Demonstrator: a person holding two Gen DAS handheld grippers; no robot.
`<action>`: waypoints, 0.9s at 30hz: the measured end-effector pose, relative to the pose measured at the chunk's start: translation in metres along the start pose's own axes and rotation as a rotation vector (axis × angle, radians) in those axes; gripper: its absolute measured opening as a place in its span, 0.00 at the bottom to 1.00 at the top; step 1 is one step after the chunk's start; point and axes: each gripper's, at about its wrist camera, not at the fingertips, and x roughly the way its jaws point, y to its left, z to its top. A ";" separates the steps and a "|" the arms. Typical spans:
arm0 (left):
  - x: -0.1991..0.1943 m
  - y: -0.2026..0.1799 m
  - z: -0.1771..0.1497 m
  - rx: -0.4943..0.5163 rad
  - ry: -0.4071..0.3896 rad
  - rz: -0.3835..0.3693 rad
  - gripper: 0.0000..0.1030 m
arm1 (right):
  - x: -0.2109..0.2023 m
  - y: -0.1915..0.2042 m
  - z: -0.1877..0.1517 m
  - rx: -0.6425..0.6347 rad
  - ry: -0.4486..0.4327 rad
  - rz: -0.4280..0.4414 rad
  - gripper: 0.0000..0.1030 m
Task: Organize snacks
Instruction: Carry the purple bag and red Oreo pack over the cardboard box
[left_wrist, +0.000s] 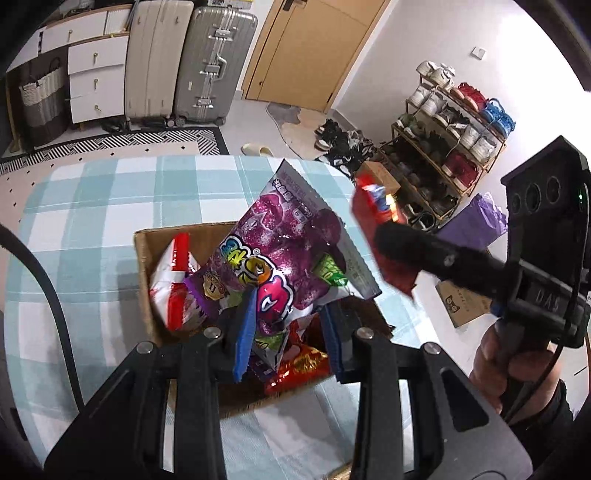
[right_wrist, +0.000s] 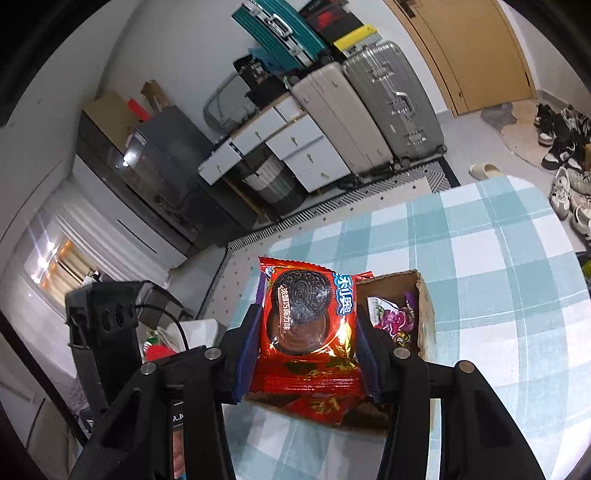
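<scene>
A cardboard box (left_wrist: 142, 273) with several snack packs stands on the checked tablecloth; it also shows in the right wrist view (right_wrist: 424, 314). My left gripper (left_wrist: 291, 339) is over the box, its blue pads around the lower end of a purple candy bag (left_wrist: 288, 251) that sticks up out of the box. My right gripper (right_wrist: 306, 354) is shut on a red Oreo pack (right_wrist: 306, 325) and holds it above the box's near side. In the left wrist view the right gripper (left_wrist: 384, 229) comes in from the right with the red pack (left_wrist: 373, 218).
The table with the blue-and-white checked cloth (left_wrist: 92, 206) drops off at its far edge. Suitcases (left_wrist: 214, 66), a white drawer unit (left_wrist: 96, 77) and a shoe rack (left_wrist: 450, 147) stand beyond. A small brown carton (left_wrist: 461, 306) lies at the right.
</scene>
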 end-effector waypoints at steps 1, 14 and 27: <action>0.006 0.000 0.000 0.004 0.007 0.005 0.29 | 0.006 -0.003 -0.001 -0.002 0.009 -0.003 0.46; 0.036 0.002 -0.002 0.012 0.044 0.023 0.29 | 0.044 -0.030 -0.010 0.007 0.074 -0.027 0.47; 0.025 0.002 -0.003 0.005 0.053 -0.006 0.51 | 0.049 -0.034 -0.010 0.024 0.083 -0.049 0.50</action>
